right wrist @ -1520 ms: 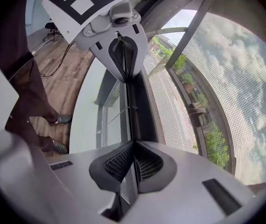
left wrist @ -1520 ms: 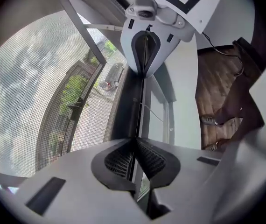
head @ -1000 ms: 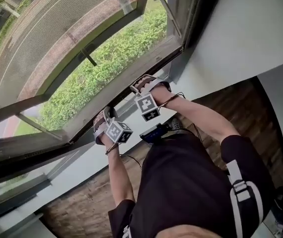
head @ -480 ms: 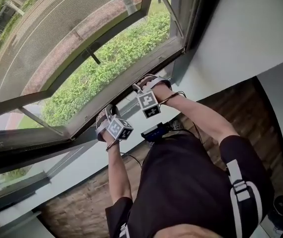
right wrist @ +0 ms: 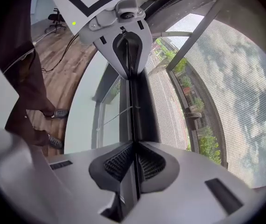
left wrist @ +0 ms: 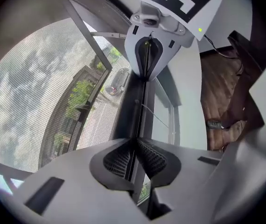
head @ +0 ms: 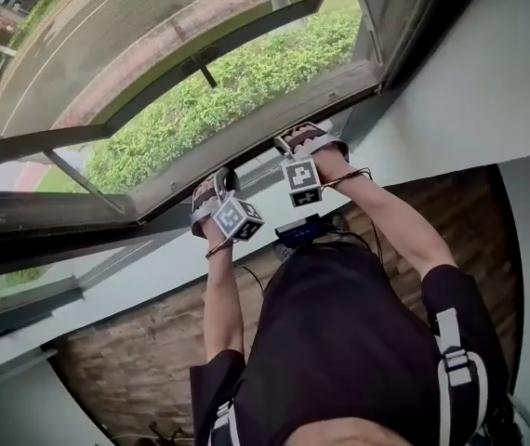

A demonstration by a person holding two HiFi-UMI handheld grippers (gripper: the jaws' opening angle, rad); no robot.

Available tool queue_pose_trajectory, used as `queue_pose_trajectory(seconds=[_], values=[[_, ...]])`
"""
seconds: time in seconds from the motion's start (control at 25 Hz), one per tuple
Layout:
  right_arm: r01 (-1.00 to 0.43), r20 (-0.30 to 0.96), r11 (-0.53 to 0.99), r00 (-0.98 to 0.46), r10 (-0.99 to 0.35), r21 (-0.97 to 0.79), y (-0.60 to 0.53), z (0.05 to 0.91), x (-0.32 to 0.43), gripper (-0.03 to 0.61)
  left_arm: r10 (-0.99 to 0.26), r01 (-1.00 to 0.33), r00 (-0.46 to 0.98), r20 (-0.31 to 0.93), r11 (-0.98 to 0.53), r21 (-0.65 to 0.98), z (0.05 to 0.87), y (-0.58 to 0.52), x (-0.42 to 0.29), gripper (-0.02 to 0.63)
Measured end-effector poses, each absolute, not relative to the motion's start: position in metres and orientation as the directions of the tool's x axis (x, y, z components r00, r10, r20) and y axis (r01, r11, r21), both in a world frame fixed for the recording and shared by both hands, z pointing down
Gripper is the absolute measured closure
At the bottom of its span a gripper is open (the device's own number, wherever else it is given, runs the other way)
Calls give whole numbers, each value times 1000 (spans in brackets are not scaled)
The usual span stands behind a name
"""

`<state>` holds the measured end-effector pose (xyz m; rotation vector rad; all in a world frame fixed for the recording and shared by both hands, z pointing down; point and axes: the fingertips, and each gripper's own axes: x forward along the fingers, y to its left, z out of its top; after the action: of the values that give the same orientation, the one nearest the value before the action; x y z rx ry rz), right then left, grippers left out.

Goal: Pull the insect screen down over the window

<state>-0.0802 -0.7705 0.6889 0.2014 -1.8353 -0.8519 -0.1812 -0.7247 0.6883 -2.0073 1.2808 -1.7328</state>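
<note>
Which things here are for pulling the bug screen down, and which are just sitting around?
For the job:
- insect screen
- bottom bar of the screen
- left gripper and right gripper, both shut on that bar
- window frame

Just around:
- office chair
- wooden floor
- hedge outside

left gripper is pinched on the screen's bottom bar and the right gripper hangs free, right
No. The left gripper is pinched on the bottom bar, but the right gripper is pinched on it too, not free. The right gripper view shows the bar's thin edge clamped between its jaws.
</note>
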Motion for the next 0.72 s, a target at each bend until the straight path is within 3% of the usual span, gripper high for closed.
queue_pose_trajectory(seconds=[0.4,0.56,0.72], values=[[105,720,777,-469,-512,621,-779,667,-61,558,-748,-609,-85,659,-485,-628,662,-712,-191,572],[-45,708,849,-529,-468,527,-764,656,-39,558,-765,-719,-90,637,-393,-573,647,-701,-185,572],[-75,668,872,-613,-423,483,-743,660,-30,558,-775,-849,-112,621,-251,-465,642,-675,-184,572]])
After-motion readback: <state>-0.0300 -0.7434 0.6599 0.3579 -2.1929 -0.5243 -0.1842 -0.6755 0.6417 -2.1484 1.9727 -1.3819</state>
